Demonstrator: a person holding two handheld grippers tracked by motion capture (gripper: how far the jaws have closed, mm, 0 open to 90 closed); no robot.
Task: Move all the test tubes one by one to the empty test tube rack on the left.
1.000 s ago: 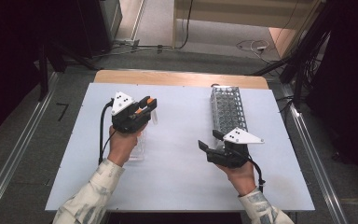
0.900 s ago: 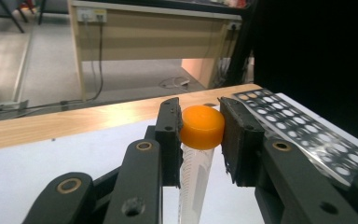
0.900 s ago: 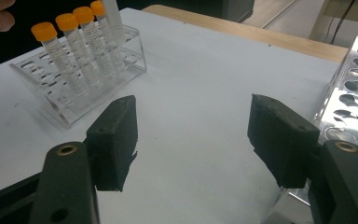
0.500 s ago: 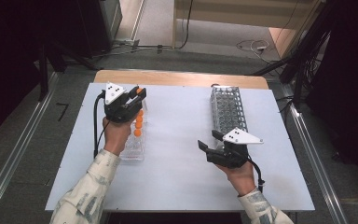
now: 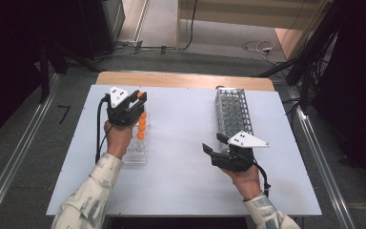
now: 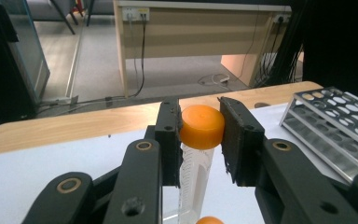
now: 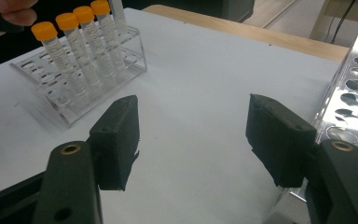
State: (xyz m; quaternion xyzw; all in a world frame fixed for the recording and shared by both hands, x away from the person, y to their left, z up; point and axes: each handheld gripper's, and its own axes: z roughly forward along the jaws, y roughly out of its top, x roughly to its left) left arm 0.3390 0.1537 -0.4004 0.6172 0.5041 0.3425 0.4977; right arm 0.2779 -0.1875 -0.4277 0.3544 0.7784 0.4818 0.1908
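Two grippers over the white counter [image 5: 181, 143] in high view: left gripper [image 5: 140, 98] above the clear rack [image 5: 136, 152], right gripper [image 5: 214, 145] near the metal rack [image 5: 233, 109]. Left gripper view: jaws clamp an orange-capped tube [image 6: 201, 128]. Right gripper view: jaws wide, w/ nothing between; capped tubes [image 7: 67, 56] stand in clear rack.

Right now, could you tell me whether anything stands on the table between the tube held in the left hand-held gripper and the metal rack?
Nothing visible does. The left hand-held gripper grips the orange-capped tube, and only bare white table lies between it and the metal rack. The right hand-held gripper hovers open, nearer the person.
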